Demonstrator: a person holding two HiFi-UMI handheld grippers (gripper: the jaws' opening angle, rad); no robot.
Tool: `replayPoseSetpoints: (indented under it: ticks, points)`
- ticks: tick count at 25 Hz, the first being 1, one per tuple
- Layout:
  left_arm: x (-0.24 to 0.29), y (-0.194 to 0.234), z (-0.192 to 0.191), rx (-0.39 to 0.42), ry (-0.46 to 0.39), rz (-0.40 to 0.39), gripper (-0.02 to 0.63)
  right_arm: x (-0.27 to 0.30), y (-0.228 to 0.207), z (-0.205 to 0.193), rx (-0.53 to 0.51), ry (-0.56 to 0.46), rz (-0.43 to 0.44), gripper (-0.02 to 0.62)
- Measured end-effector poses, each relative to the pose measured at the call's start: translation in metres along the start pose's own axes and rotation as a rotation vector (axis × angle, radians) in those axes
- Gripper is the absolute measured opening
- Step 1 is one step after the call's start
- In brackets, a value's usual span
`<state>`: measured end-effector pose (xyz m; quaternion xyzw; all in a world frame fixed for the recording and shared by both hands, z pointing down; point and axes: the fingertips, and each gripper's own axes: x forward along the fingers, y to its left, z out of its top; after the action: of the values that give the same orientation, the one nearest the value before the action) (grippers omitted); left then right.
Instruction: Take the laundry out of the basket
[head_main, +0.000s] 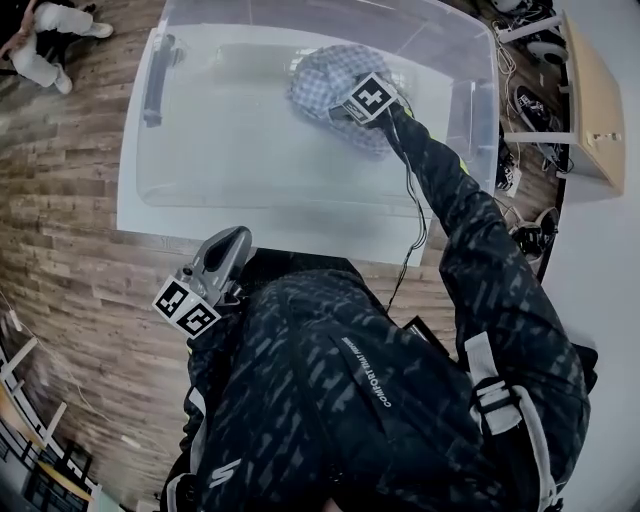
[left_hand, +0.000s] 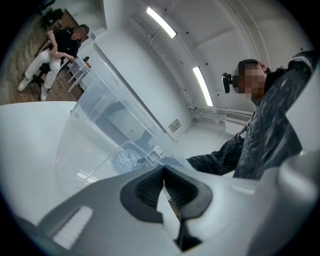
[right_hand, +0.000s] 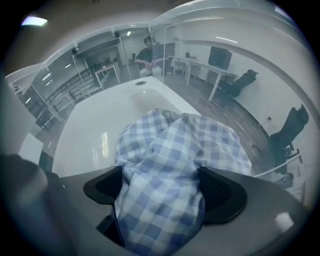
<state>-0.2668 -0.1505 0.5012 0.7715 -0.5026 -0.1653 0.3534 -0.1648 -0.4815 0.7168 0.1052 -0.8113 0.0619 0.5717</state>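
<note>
A blue-and-white checked cloth lies bunched at the right end of a clear plastic basket. My right gripper reaches steeply down into the basket onto that cloth. In the right gripper view its jaws stand wide open, one on each side of a fold of the cloth that bulges up between them; the right gripper has no visible squeeze on it. My left gripper hangs outside the basket at the table's near edge, close to my body. Its pads meet at the tip in the left gripper view, so the left gripper is shut and empty.
The basket stands on a white table over a wooden floor. A black handle sits on the basket's left wall. A person sits at the far left. Shelving and cables lie to the right.
</note>
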Motion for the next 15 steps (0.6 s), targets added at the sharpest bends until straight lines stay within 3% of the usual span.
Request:
replayPoseSetpoints:
  ticks: [8,15]
  points:
    - [0.007,0.001,-0.004,-0.030,0.030,-0.003,0.011,0.026,-0.005,-0.011,-0.096,0.071,-0.011,0.500]
    - [0.018,0.001,-0.005,-0.048,0.043,-0.013,0.011,0.035,-0.002,-0.012,-0.098,0.041,0.020,0.501]
